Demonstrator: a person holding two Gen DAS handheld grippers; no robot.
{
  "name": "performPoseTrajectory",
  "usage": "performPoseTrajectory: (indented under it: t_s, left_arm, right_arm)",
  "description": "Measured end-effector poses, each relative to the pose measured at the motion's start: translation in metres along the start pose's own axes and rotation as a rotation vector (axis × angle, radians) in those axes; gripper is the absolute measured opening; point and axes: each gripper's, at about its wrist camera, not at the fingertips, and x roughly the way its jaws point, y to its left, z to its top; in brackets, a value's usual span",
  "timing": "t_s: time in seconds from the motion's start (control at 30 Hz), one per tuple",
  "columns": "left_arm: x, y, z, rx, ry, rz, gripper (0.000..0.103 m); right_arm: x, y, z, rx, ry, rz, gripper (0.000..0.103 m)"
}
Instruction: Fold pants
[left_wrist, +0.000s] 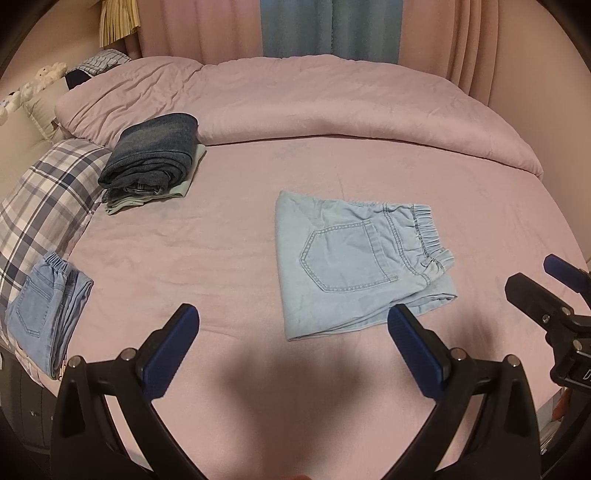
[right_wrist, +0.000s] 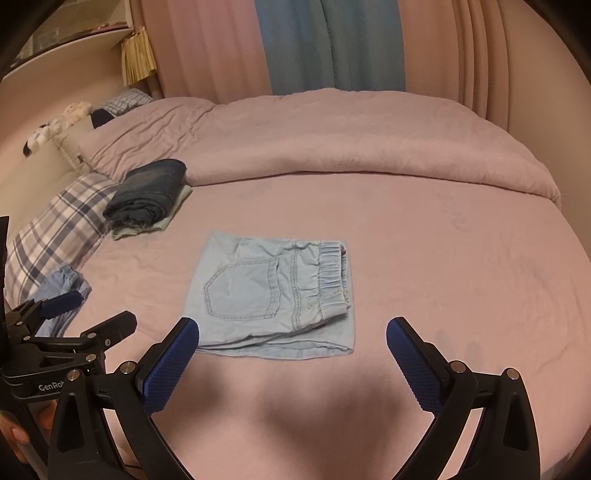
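Light blue pants (left_wrist: 354, 258) lie folded into a flat rectangle on the pink bed sheet (left_wrist: 221, 240), back pocket up, elastic waistband to the right. They also show in the right wrist view (right_wrist: 277, 291). My left gripper (left_wrist: 293, 317) is open and empty, hovering just in front of the pants' near edge. My right gripper (right_wrist: 291, 328) is open and empty, also just short of the near edge. The right gripper shows at the right edge of the left wrist view (left_wrist: 546, 284), and the left gripper shows at the left of the right wrist view (right_wrist: 88, 308).
A stack of folded dark jeans (left_wrist: 151, 158) over a pale green garment sits at the back left. Another folded light denim pair (left_wrist: 48, 306) lies on a plaid pillow (left_wrist: 48, 199) at the left. A rolled pink duvet (left_wrist: 332, 107) runs along the back.
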Motion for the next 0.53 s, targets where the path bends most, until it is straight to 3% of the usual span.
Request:
performPoseTrajectory:
  t_s: [0.53]
  left_arm:
    - [0.0003,-0.007,-0.0009,-0.004,0.009,-0.003,0.102]
  right_arm:
    - [0.0006,-0.0017,0.0022,-0.001,0.001,0.004,0.101]
